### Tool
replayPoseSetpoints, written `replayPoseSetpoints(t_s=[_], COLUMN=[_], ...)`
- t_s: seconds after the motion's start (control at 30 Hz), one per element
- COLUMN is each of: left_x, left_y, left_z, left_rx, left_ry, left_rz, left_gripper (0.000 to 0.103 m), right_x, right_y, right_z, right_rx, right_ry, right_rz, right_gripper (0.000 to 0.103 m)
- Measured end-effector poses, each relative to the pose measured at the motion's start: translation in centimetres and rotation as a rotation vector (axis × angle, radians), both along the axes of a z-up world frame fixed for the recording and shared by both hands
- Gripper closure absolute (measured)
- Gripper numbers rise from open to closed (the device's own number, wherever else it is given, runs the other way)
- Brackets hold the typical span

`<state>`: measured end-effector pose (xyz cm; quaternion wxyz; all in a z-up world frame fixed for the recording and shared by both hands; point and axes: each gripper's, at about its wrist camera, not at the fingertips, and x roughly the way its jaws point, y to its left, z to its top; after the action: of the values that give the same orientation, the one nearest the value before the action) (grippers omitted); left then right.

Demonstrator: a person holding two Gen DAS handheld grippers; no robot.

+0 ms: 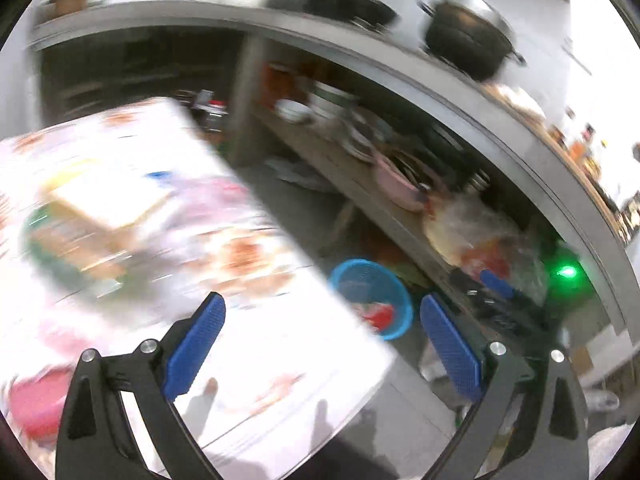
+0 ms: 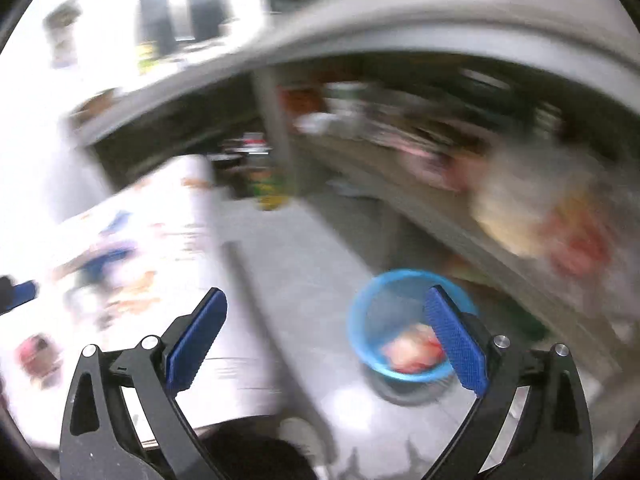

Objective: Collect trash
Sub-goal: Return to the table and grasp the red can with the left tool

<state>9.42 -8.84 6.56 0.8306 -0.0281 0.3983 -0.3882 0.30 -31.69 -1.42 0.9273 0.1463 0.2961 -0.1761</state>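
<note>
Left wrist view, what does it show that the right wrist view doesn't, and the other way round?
Only the left wrist view shows a black pot up on the counter, a pink bowl on the shelf below, and a green light. Only the right wrist view shows two dark bottles at the top, though blurred. Both share the blue basket on the floor with something red in it, the patterned tablecloth, and open, empty tongs: left tongs, right tongs.

A white patterned surface (image 1: 280,360) fills nine o'clock, blurred clutter on it. On the grey floor (image 1: 304,208) at five o'clock stands a blue basket (image 1: 372,300).
</note>
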Motion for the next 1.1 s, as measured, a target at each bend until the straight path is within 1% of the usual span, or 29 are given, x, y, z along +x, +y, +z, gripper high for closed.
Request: replayPoseSetpoints(t_s=[0.07,0.13,0.17,0.23,0.27,0.3,0.37,0.43,0.47,0.5,0.53,0.57,0.6,0.63,0.67,0.7,0.73,0.8,0.87,0.97,1.03,1.1], left_x=[-0.5,-1.2,-1.3,-1.1,-0.6,-0.2,0.6,1.0,1.2,1.3,1.4,1.6,1.6,1.6,1.6,1.5,1.4,1.4,1.4,1.2,1.1,1.1], left_y=[4.1,8.6,10.3,13.4,15.1,16.4,18.5,20.0,20.4,20.7,20.6,20.7,20.9,21.0,21.2,21.5,22.0,22.8,23.1,23.2,23.2,23.6], left_z=[0.2,0.2,0.2,-0.1,-0.4,-0.7,-1.3,-1.9,-2.2,-2.6,-2.8,-3.3,-3.7,-4.0,-4.6,-5.1,-5.4,-6.5,-7.2,-7.3,-7.2,-7.4], left_rx=[-0.019,-0.018,-0.015,0.000,0.012,0.008,-0.016,-0.037,-0.044,-0.048,-0.048,-0.043,-0.037,-0.032,-0.032,-0.042,-0.056,-0.098,-0.124,-0.156,-0.165,-0.188], left_ry=[-0.013,-0.036,-0.046,-0.053,-0.044,-0.030,-0.005,0.012,0.026,0.038,0.046,0.057,0.065,0.073,0.089,0.103,0.117,0.160,0.186,0.182,0.167,0.169], left_rz=[0.069,0.166,0.206,0.296,0.352,0.394,0.445,0.470,0.484,0.490,0.491,0.497,0.504,0.508,0.511,0.515,0.518,0.519,0.509,0.496,0.496,0.499], left_gripper=[0.007,0.007,0.007,0.007,0.007,0.007,0.007,0.007,0.009,0.014,0.016,0.020,0.026,0.029,0.035,0.041,0.044,0.056,0.063,0.071,0.071,0.071], right_x=[1.0,2.4,3.2,5.0,5.7,6.6,7.7,8.4,8.9,9.2,9.8,10.0,10.4,11.0,11.5,12.0,12.6,13.5,13.9,14.2,14.0,14.0], right_y=[2.0,4.3,5.7,8.4,9.4,11.6,14.1,16.8,17.9,19.0,20.0,20.7,21.4,22.2,23.1,23.9,24.5,25.6,26.5,27.6,28.1,28.5], right_z=[0.3,0.6,0.5,-0.1,-0.2,-0.3,-0.5,-0.7,-0.9,-1.1,-1.5,-1.7,-2.1,-2.7,-3.0,-3.3,-3.8,-4.5,-5.2,-4.9,-4.4,-3.9], right_rx=[0.047,0.121,0.175,0.272,0.301,0.340,0.356,0.360,0.375,0.396,0.435,0.466,0.494,0.530,0.542,0.550,0.557,0.570,0.586,0.589,0.576,0.533], right_ry=[-0.027,-0.043,-0.049,-0.033,-0.027,-0.016,0.001,0.007,0.017,0.028,0.042,0.055,0.068,0.087,0.097,0.109,0.127,0.158,0.187,0.194,0.189,0.182], right_rz=[0.128,0.251,0.325,0.452,0.493,0.553,0.620,0.706,0.745,0.777,0.817,0.836,0.851,0.874,0.884,0.891,0.897,0.914,0.935,0.961,0.969,0.970], right_gripper=[0.008,0.008,0.008,0.008,0.008,0.008,0.010,0.010,0.011,0.013,0.014,0.017,0.022,0.025,0.028,0.032,0.035,0.047,0.054,0.063,0.063,0.063])
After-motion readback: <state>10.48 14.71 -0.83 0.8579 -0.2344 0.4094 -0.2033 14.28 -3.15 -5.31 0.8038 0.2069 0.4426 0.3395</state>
